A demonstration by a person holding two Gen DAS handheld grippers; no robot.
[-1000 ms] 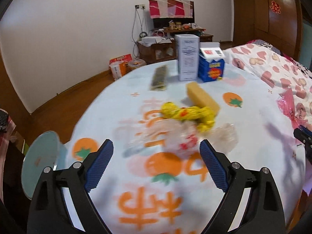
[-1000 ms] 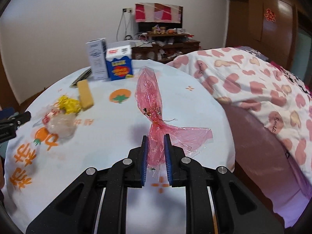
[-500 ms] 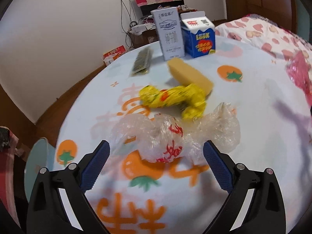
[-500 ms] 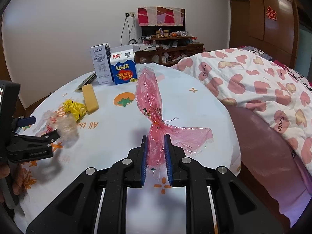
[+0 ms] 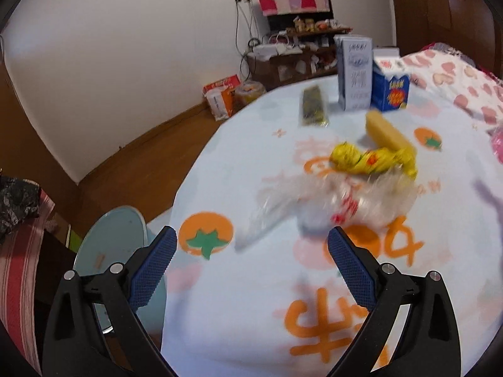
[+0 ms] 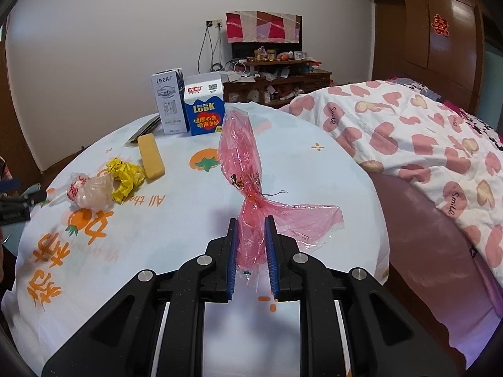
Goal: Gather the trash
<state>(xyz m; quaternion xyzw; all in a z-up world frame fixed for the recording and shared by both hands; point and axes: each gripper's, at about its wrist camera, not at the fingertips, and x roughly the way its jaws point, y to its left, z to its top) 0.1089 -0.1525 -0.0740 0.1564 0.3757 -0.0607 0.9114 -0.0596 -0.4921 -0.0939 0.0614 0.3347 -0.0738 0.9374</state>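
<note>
The left gripper (image 5: 250, 248) is wide open and holds nothing. It hovers over the desk (image 5: 251, 314), near the desk's rim at 9 o'clock. The clear crumpled bag (image 5: 339, 201) lies just ahead at 1 o'clock, touching the yellow wrapper (image 5: 367, 158) beyond it. Judged light, soft and slippery, the bag should be taken at its bunched middle. The yellow block (image 6: 151, 156) and two cartons (image 6: 188, 106) stand at 12 o'clock, leaving open room in front. The right gripper (image 6: 251, 245) is closed on the pink bag (image 6: 243, 163), pinching its twisted neck. The desk edge and the bed (image 6: 424, 132) lie at 3 o'clock.
</note>
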